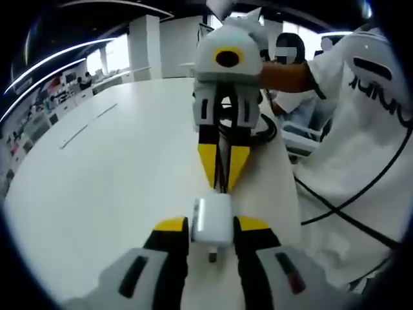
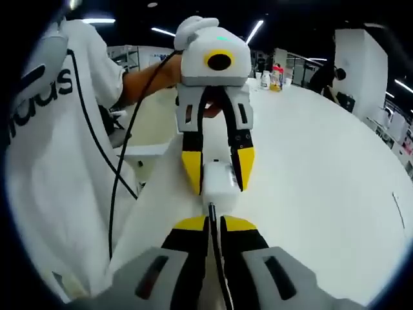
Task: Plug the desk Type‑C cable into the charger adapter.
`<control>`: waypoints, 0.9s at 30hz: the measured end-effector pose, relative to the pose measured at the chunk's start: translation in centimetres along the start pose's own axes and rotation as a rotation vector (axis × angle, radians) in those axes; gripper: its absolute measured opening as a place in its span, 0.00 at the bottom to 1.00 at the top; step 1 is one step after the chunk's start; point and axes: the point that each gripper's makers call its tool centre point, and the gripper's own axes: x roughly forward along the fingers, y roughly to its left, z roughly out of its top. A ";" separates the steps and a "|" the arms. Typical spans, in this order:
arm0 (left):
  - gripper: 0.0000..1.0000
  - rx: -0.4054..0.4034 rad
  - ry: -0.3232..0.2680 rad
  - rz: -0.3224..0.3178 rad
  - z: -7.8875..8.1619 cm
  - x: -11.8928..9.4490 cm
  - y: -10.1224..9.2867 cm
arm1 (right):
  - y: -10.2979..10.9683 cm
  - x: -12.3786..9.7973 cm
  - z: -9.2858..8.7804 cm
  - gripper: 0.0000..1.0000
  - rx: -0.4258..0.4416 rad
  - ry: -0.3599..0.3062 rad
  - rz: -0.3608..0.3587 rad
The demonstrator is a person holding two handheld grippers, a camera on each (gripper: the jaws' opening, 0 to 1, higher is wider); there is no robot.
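Above the white table (image 1: 97,181), my left gripper (image 1: 211,227) is shut on the white charger adapter (image 1: 211,218), gripping its sides. Facing it, my right gripper (image 1: 222,169) is shut on the thin black Type-C cable (image 1: 222,158), whose slack loops behind it. In the right gripper view, the cable (image 2: 212,216) runs up between my right gripper's (image 2: 214,226) yellow jaws. Its tip reaches the near face of the adapter (image 2: 219,181), which is held in the left gripper (image 2: 218,171). Whether the plug is inside the port is hidden.
A person in a white shirt (image 1: 361,129) stands at the table's edge, holding both grippers. The same shirt (image 2: 51,161) shows in the right gripper view, with a black cord across it. Small bottles (image 2: 274,76) stand at the table's (image 2: 322,168) far end.
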 end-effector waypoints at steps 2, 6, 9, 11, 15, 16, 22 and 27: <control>0.26 0.008 0.003 -0.001 -0.1 -0.5 -0.1 | 0.4 -0.4 -0.3 0.07 0.048 -0.054 0.016; 0.26 0.017 0.007 -0.010 -0.2 -0.9 -0.4 | 1.2 -0.7 -0.3 0.07 0.078 -0.138 0.052; 0.26 0.017 0.004 -0.017 -0.3 -0.9 -0.1 | 1.4 -0.6 -0.5 0.07 0.077 -0.158 0.068; 0.26 0.017 0.002 -0.023 -0.3 -0.9 -0.1 | 1.5 -0.5 -0.6 0.07 0.075 -0.161 0.070; 0.24 0.012 -0.003 -0.035 -0.5 -0.9 0.1 | 1.4 -0.2 -0.9 0.05 0.074 -0.168 0.072; 0.24 0.013 -0.004 -0.046 -0.5 -0.9 0.0 | 1.3 -0.1 -0.9 0.05 0.081 -0.183 0.074; 0.24 0.019 -0.023 -0.062 -0.5 -0.9 0.3 | 1.4 -0.1 -0.7 0.03 0.096 -0.205 0.084; 0.24 0.019 -0.039 -0.062 -0.5 -0.9 0.5 | 1.2 0.0 -0.7 0.02 0.107 -0.207 0.066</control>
